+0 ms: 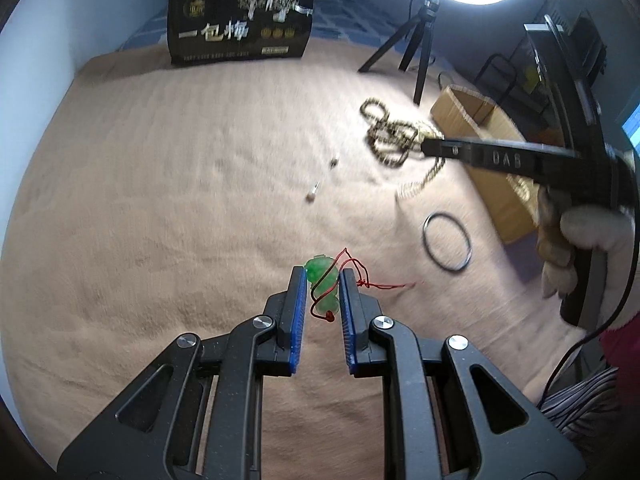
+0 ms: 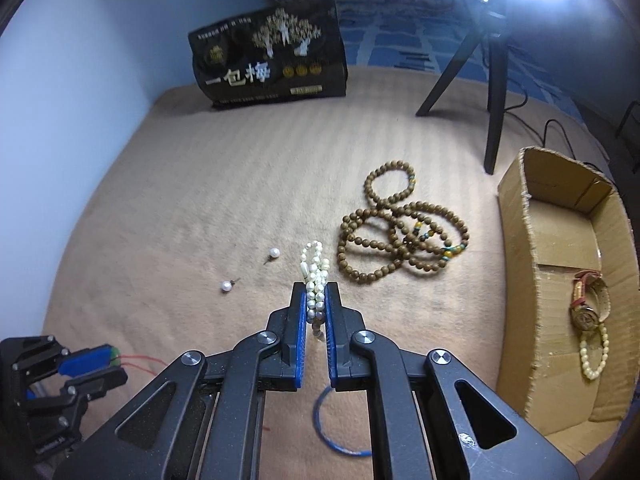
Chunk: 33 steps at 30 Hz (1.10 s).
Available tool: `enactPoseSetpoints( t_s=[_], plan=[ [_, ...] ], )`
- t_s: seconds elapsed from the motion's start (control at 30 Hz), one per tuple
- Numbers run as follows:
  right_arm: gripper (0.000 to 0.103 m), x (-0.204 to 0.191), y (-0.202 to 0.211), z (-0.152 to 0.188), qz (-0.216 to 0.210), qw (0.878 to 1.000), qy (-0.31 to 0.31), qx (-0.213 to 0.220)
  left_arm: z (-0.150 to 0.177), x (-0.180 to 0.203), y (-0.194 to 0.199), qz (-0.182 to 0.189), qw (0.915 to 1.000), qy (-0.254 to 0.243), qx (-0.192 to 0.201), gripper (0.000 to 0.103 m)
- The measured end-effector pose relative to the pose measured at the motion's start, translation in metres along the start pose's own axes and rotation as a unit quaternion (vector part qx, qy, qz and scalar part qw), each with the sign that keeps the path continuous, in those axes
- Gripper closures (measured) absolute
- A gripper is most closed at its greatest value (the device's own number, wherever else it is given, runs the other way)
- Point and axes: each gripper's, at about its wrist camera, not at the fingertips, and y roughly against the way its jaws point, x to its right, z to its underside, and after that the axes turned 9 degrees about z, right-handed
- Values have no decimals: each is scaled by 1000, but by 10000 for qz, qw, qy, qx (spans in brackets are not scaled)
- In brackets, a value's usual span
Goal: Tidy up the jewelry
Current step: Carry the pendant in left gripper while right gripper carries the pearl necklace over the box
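While the left gripper (image 1: 322,280) pinches a green bead pendant (image 1: 322,286) on red cord (image 1: 362,280) between its jaws above the tan blanket (image 1: 160,200), the right gripper (image 2: 316,294) clamps a pearl strand (image 2: 315,280). Wooden bead loops (image 2: 400,232) lie near the cardboard box (image 2: 520,280), which holds a watch (image 2: 586,304) and a pearl bracelet (image 2: 594,356).

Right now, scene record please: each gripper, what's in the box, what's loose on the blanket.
left gripper: shut on green bead pendant with red cord
right gripper: shut on pearl bracelet
cardboard box: holds watch, small pearl strand
loose on blanket: wooden bead strands, two pearl earrings, dark ring
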Motion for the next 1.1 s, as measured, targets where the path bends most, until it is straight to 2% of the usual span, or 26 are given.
enactPoseSetpoints(
  t_s=[0.53, 0.87, 1.1],
  plan=[
    [96, 41, 75, 8, -91, 9977, -114, 659, -39, 38, 29, 364, 9964, -118, 752, 88],
    [96, 82, 110, 24, 188, 9950, -218, 957, -65, 80, 26, 713, 9919, -326, 1001, 88],
    [96, 116, 123, 37, 341, 9932, -452, 1015, -82, 116, 17, 948, 9879, -550, 1102, 88]
  ],
)
